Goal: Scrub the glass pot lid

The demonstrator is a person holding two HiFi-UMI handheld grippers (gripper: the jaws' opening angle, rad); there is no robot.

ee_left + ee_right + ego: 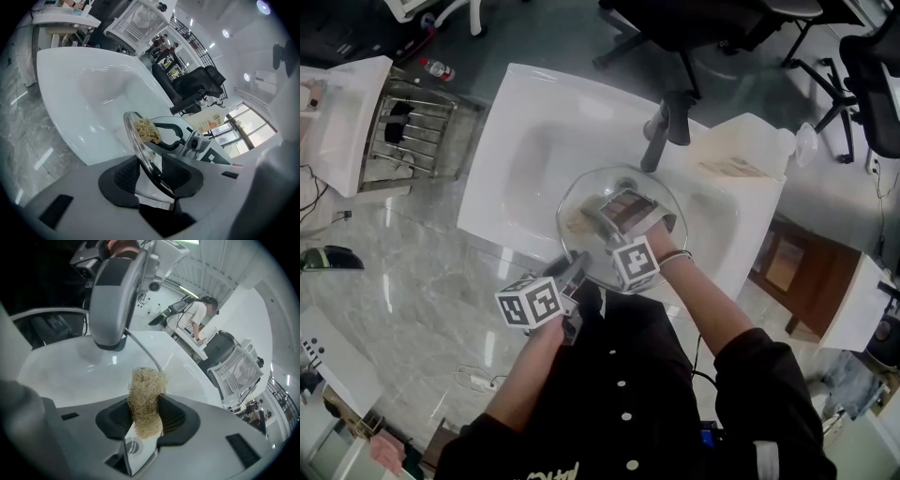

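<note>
Left gripper [152, 171] jaws sit closest to its camera, clamped on the rim of the glass lid [140, 150]. That rim runs edge-on between both pads. Head view: lid [666, 202] is held up over the sink [516, 141], tilted, near the basin's front edge, drain visible through the glass. Left gripper [578, 261] has it by the edge nearest the person.

Right gripper [146, 416] is clenched on a tan fibrous scrub pad [146, 401]; the pad sticks up out of the jaws. From the left gripper view the scrub pad [147, 131] is against the far face of the glass, near the rim's upper part. Right gripper [614, 211] reaches in over the lid from the person's side.

Sink is white, rounded bowl [84, 84]. Dark faucet [661, 131] stands at the far edge. Wire rack [408, 131] to the left, office chairs [703, 28] beyond, glossy marble floor [394, 272] around.
</note>
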